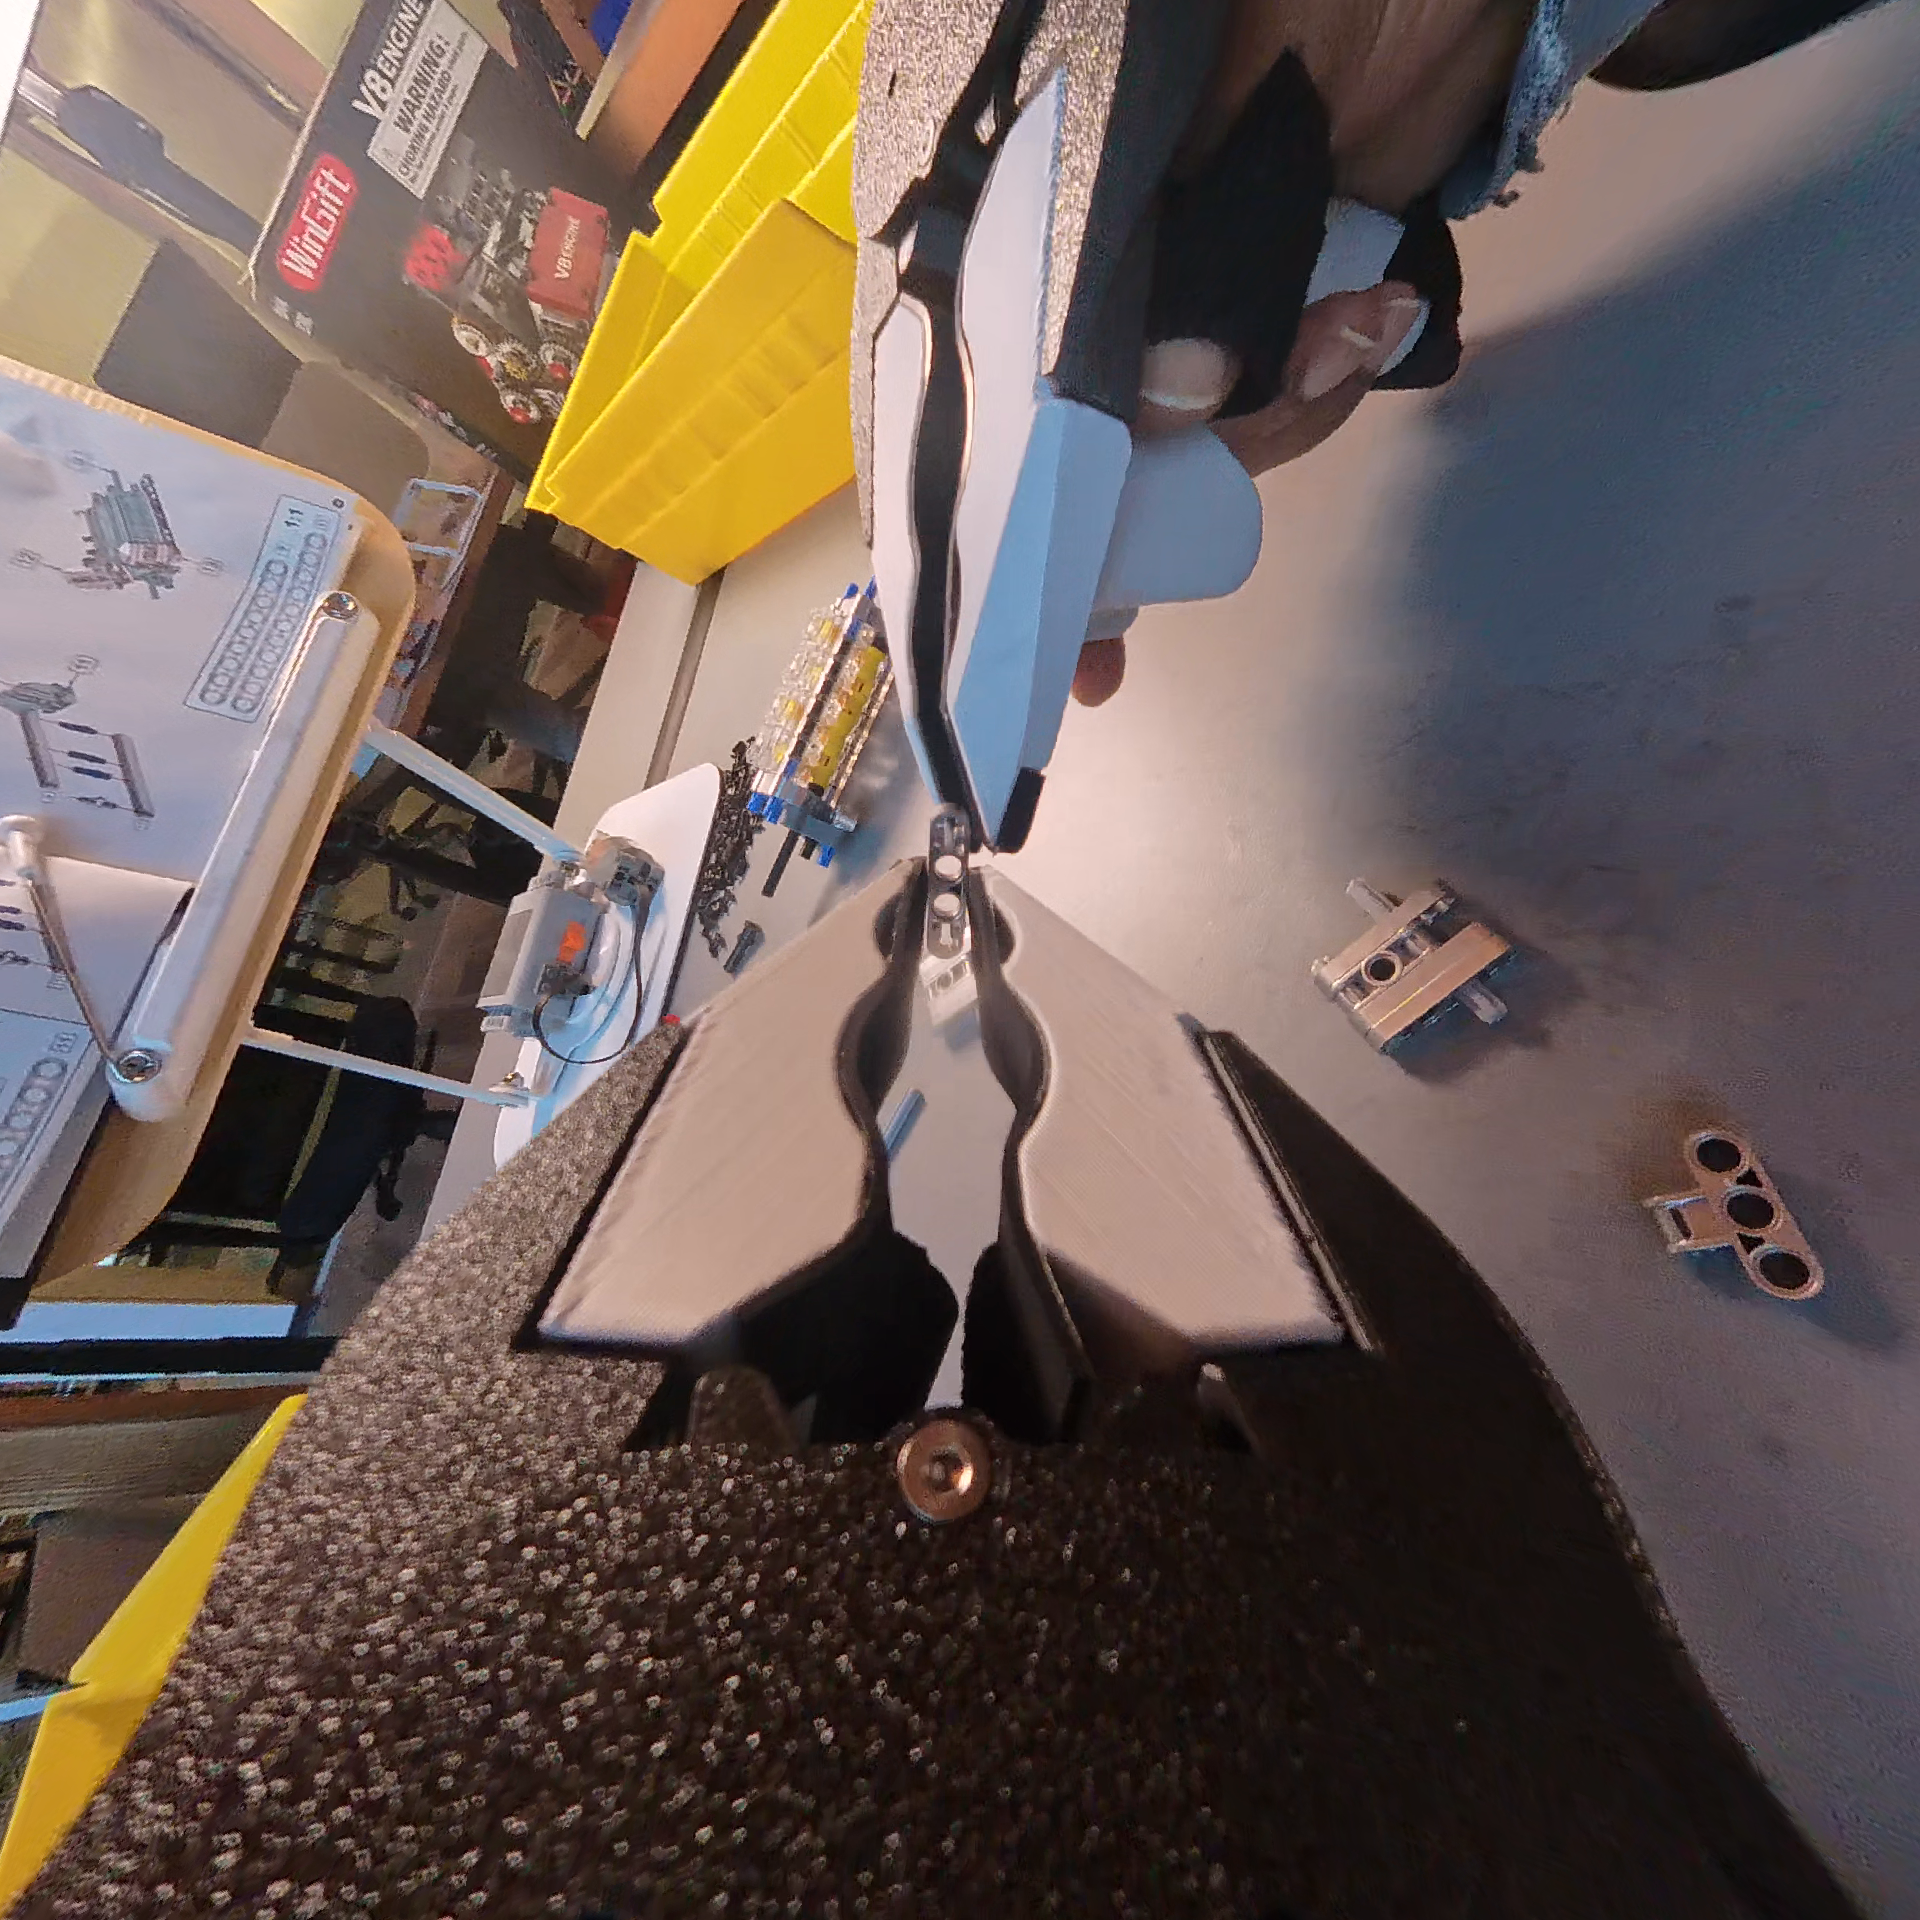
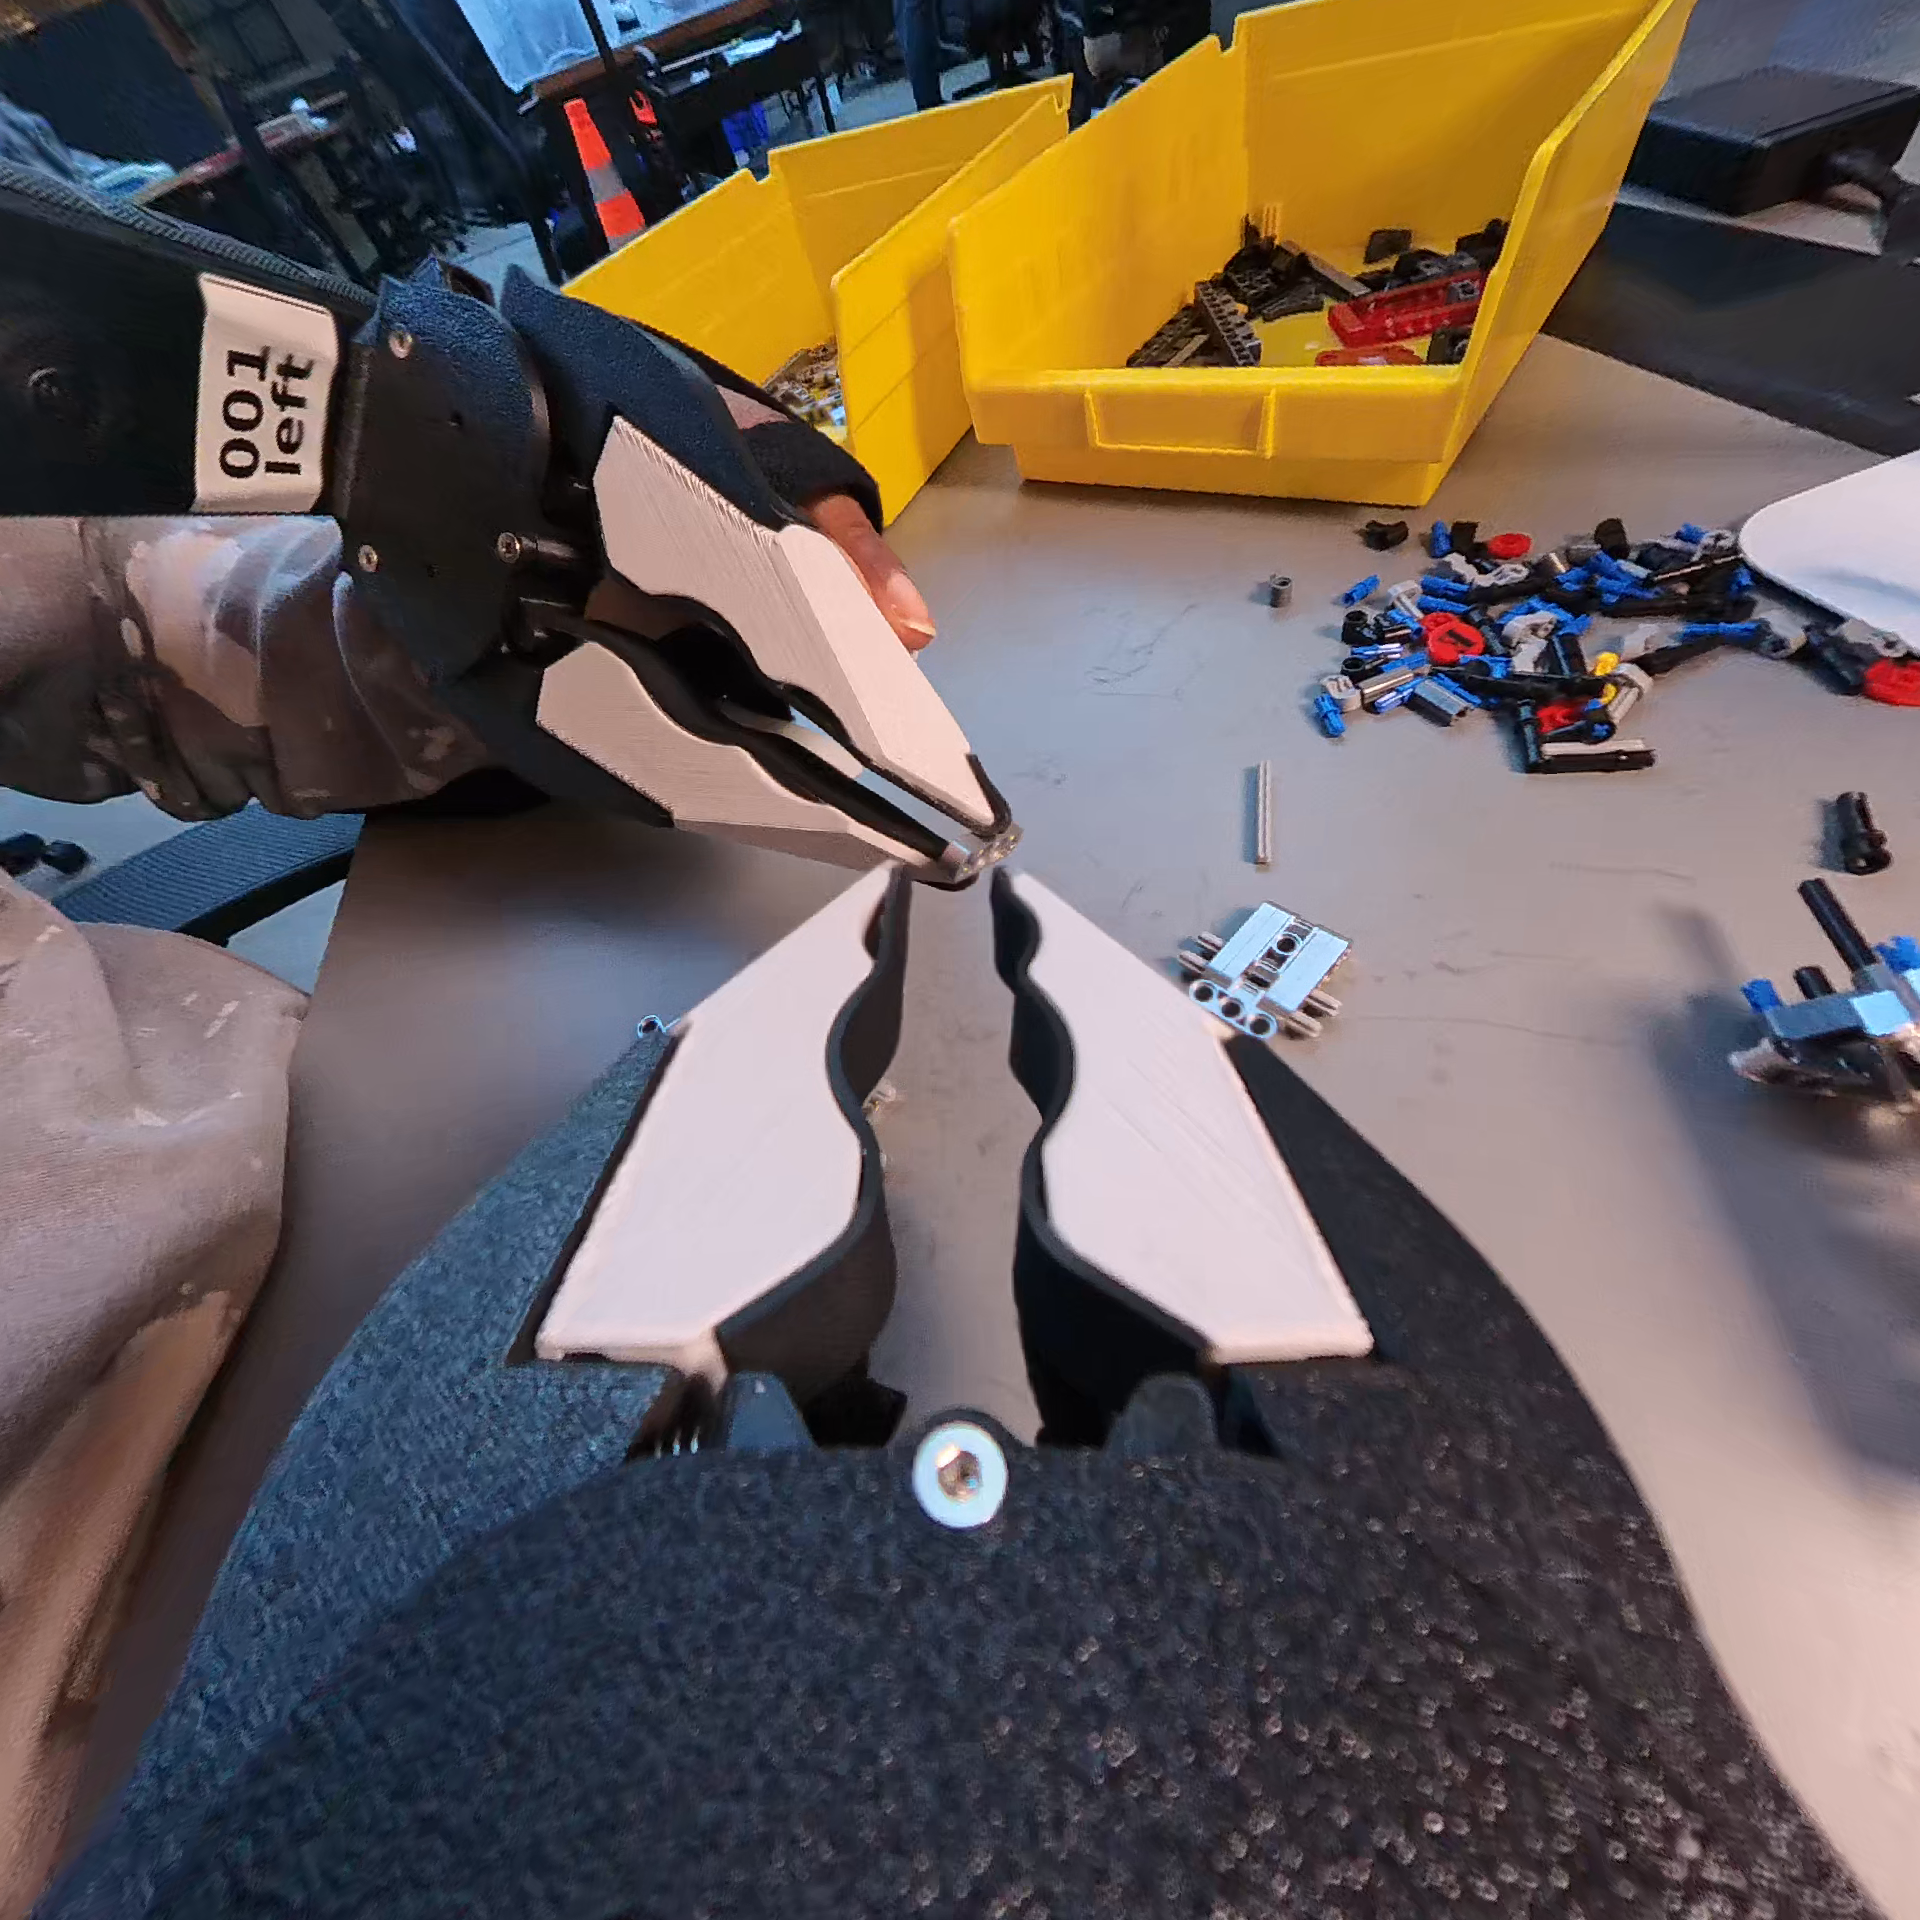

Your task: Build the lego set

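Observation:
My left gripper (image 1: 949,883) is shut on a small grey beam with round holes (image 1: 945,920) and holds it above the grey table (image 1: 1558,675). In the right wrist view the left gripper (image 2: 975,844) comes in from the left with the beam's end (image 2: 982,854) showing at its tips. My right gripper (image 2: 945,878) has its fingers a narrow gap apart, and its tips sit right at the beam's end. In the left wrist view the right gripper (image 1: 971,816) comes down from above and meets the top of the beam. I cannot see whether it touches the beam.
A grey block assembly (image 2: 1262,966) and a thin grey axle (image 2: 1262,810) lie just right of the grippers. A three-hole grey piece (image 1: 1745,1231) lies nearby. A pile of loose parts (image 2: 1538,655), yellow bins (image 2: 1247,436) and a white tray (image 2: 1849,540) stand farther back. A booklet stand (image 1: 156,623) is at left. Less than 4 cm separates the two grippers' tips. Left tips and right tips are each some 12 cm from the thin grey axle (image 2: 1262,810).

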`<state>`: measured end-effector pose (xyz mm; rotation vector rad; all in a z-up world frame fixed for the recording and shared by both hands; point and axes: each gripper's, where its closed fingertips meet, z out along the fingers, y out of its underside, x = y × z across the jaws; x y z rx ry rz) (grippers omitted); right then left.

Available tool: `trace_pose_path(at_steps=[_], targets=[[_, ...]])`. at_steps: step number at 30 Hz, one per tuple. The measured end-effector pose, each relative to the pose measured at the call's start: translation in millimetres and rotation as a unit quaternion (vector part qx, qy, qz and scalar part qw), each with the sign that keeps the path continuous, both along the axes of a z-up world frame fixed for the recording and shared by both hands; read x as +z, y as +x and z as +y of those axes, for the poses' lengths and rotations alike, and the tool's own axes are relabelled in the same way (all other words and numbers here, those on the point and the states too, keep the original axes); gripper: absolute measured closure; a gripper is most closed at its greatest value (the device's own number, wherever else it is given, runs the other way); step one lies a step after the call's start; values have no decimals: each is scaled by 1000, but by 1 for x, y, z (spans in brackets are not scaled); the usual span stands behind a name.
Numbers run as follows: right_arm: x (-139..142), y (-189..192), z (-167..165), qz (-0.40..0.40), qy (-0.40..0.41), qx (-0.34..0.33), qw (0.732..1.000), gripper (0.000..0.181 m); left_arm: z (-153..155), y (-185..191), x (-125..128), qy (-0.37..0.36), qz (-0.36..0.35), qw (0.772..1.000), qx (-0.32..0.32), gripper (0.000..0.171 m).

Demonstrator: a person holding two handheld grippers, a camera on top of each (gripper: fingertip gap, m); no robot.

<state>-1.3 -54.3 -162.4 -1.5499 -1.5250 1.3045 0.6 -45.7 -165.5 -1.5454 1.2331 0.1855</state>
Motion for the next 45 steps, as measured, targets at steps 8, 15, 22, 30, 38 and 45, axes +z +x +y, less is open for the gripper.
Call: trace_pose_path(at_steps=[8, 15, 22, 30, 38, 45], targets=[[-4, -5, -4, -3, -38, 2, 999, 167, -3, -5, -7, 18, 45, 999, 6, 166], [-10, -3, 2, -24, -23, -12, 999, 179, -6, -1, -10, 0, 16, 1000, -6, 166], [-32, 23, 6, -126, 130, 18, 983, 179, -27, -2, -24, -209, -163, 963, -56, 155], [-60, 34, -16, -186, 143, 90, 968, 179, -57, 17, -58, -320, -122, 932, -117, 139], [-75, 38, -22, -215, 159, 111, 957, 179, -69, 22, -71, -358, -91, 923, -112, 142], [-74, 44, -29, -219, 154, 134, 954, 175, -86, 29, -65, -396, -111, 901, -139, 143]])
